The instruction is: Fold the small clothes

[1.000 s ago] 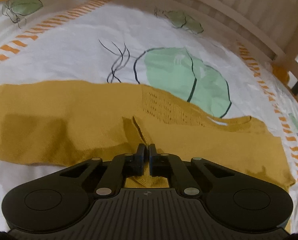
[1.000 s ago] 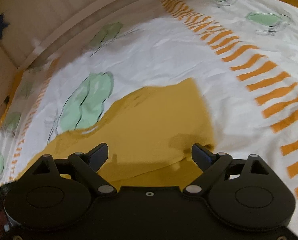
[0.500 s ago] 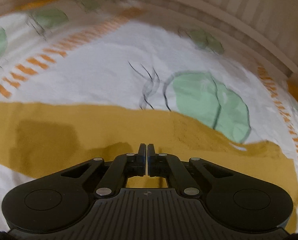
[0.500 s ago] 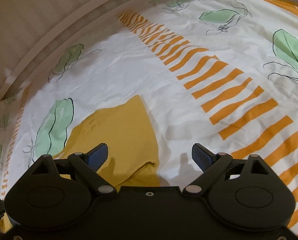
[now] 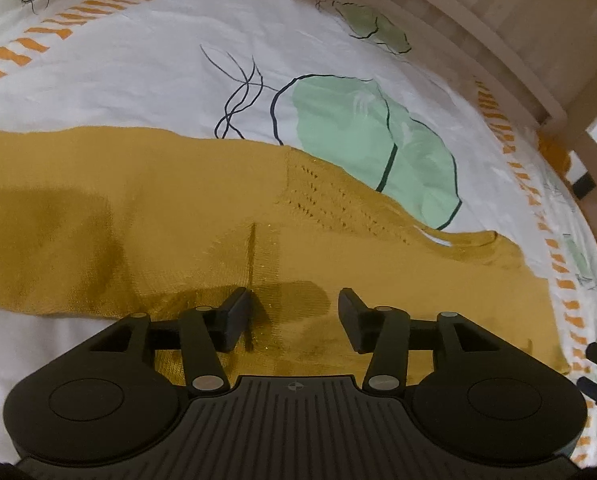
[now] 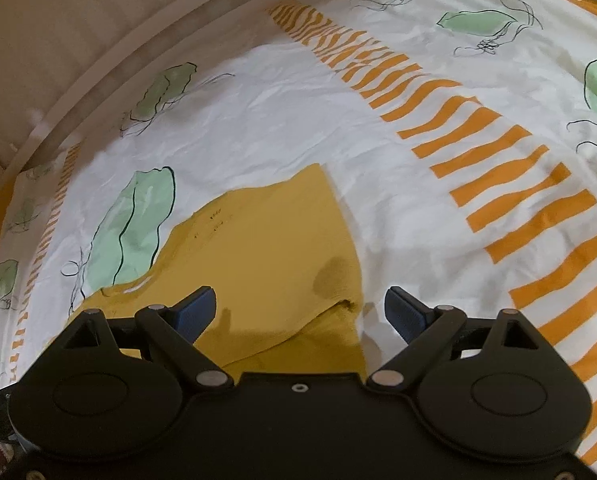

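Mustard-yellow knit garment [image 5: 146, 216] lies flat on the bed sheet [image 5: 146, 80], a white sheet printed with green leaves and orange dashes, and it sits directly under and ahead of both of my tools. In the left wrist view its long axis runs across the picture, from the left edge to a corner low on the right. My left hand-held gripper [image 5: 294, 312] hangs just above the near edge, jaws opening and about half spread, with cloth visible between them but neither pad pressing on it, so I hold nothing there. A short upright crease stands in the cloth just ahead of the left finger. My right hand-held gripper [image 6: 300, 308] is spread wide and empty; in its view the garment [image 6: 266, 240] narrows to a point away from me, and a folded layer ends in a small curled corner between the jaws, nearer the right finger. I judge the right tool to be the better placed for that corner and the left for the long near edge. Material is a fine knit with a band of small eyelet holes toward the neck end; it shows a double layer along the near side and lies smooth apart from the crease. A pale wooden bed frame [image 5: 498, 40] borders the far side.
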`<state>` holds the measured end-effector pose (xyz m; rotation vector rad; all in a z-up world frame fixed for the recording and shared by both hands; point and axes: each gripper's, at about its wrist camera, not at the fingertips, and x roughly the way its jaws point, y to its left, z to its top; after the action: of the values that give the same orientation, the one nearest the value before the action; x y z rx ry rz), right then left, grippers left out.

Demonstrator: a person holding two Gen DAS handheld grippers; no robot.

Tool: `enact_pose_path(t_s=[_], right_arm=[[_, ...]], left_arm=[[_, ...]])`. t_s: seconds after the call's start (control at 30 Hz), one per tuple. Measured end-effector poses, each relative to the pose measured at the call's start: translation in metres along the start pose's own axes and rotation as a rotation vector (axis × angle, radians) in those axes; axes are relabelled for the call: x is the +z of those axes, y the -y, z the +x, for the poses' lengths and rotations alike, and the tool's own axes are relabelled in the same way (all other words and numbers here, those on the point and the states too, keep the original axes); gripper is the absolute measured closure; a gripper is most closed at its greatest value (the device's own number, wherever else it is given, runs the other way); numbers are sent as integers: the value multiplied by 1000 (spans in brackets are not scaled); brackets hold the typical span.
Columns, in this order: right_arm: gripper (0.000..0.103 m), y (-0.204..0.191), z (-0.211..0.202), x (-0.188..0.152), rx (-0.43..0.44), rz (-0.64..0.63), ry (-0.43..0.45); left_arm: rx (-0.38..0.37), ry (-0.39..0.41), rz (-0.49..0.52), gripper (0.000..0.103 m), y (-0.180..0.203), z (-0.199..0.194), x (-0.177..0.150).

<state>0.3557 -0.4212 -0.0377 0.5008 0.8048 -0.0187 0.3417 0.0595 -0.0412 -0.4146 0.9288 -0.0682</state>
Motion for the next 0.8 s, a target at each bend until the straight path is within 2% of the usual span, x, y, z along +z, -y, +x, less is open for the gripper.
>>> enact_pose_path(t_s=[0.07, 0.13, 0.2, 0.3, 0.4, 0.43, 0.47, 0.53, 0.7, 0.8], right_arm=[[10, -1, -1, 0, 8, -3, 1], [10, -2, -3, 0, 11, -5, 4], [10, -2, -4, 1, 13, -3, 10], [10, -2, -3, 1, 22, 3, 10], [10, -1, -2, 2, 28, 10, 6], [10, 0, -2, 1, 24, 9, 7], [10, 0, -2, 1, 20, 6, 9], [10, 0, -1, 0, 11, -1, 5], [10, -8, 3, -4, 7, -59, 10], [10, -23, 6, -12, -2, -168, 27]], left_arm=[[29, 29, -47, 56, -6, -6, 0], [61, 56, -38, 55, -7, -12, 2], [57, 36, -20, 55, -7, -9, 4], [-44, -13, -46, 55, -7, 1, 2], [-127, -22, -59, 58, -1, 9, -1], [-135, -7, -61, 79, -1, 9, -3], [-132, 4, -62, 96, -2, 9, -4], [-131, 15, -71, 96, -4, 4, -5], [-9, 137, -28, 96, -1, -18, 4], [4, 127, -29, 96, -4, -17, 5]])
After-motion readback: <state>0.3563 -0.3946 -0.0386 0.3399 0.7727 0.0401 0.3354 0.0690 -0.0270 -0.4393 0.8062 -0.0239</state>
